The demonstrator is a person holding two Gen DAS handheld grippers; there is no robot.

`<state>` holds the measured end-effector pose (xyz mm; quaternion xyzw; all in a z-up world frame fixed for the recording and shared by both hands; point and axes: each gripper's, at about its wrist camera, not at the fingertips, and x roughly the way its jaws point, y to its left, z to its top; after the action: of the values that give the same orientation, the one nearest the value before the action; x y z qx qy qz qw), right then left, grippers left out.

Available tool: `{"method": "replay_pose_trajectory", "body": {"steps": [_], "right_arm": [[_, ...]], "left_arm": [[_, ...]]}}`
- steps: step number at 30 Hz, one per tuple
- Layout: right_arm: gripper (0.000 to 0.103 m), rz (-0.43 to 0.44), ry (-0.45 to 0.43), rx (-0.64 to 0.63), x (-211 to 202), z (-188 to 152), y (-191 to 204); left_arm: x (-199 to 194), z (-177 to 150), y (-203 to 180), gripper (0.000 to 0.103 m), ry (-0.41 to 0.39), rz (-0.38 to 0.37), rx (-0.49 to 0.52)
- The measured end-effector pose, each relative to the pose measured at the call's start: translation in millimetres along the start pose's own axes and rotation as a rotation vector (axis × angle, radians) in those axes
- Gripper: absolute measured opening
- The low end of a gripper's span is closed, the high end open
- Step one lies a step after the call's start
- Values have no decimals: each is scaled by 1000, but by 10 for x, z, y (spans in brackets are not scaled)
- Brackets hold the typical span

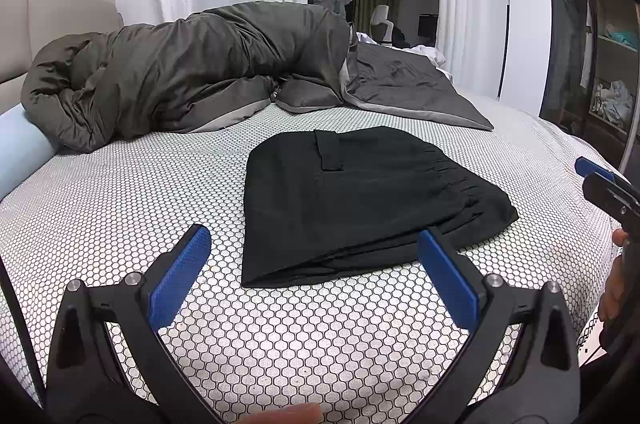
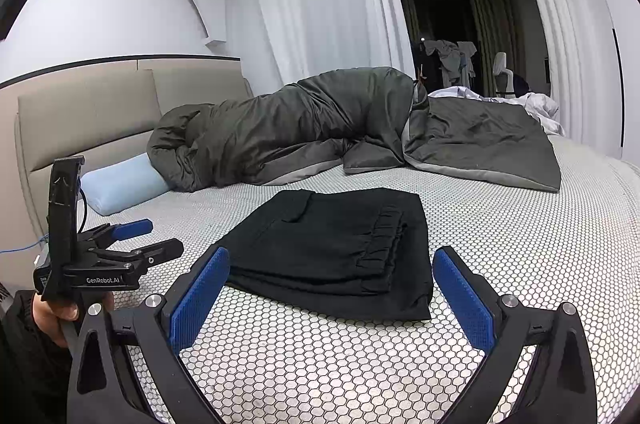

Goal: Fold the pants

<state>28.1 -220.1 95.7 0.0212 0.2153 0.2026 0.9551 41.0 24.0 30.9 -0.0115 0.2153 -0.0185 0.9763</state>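
We see black pants [image 1: 360,200] folded into a flat stack on the honeycomb-patterned bed [image 1: 120,208]. Our left gripper [image 1: 316,264] and right gripper [image 2: 330,280] hover just before them, jaws spread wide, holding nothing.

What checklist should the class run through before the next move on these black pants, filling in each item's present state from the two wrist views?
1. Left gripper open and empty: ok.
2. Right gripper open and empty: ok.
3. Black pants folded into a compact stack: ok.
4. Pants lying flat on the patterned mattress, apart from the grey duvet: ok.
5. Neither gripper touching the pants: ok.
6. Hidden lower layers lined up evenly: cannot tell.
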Motion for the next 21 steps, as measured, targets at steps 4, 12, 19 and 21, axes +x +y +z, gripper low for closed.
{"method": "replay_pose_trajectory", "body": {"steps": [4,12,19,21], "right_arm": [[103,-2,-3,-2,-4,1,4],[103,-3,-1,-5,-12,-1,8],[103,-8,0,-8,-13,-4,9],[103,-8,-1,-10,-14,-4,15]], "left_arm": [[1,0,12,103,1,-1,2],[1,-4,-9,103,-1,4,0],[-1,-8,-24,103,0,8,-1],[-3,-10,-22,103,-1,7,-1]]}}
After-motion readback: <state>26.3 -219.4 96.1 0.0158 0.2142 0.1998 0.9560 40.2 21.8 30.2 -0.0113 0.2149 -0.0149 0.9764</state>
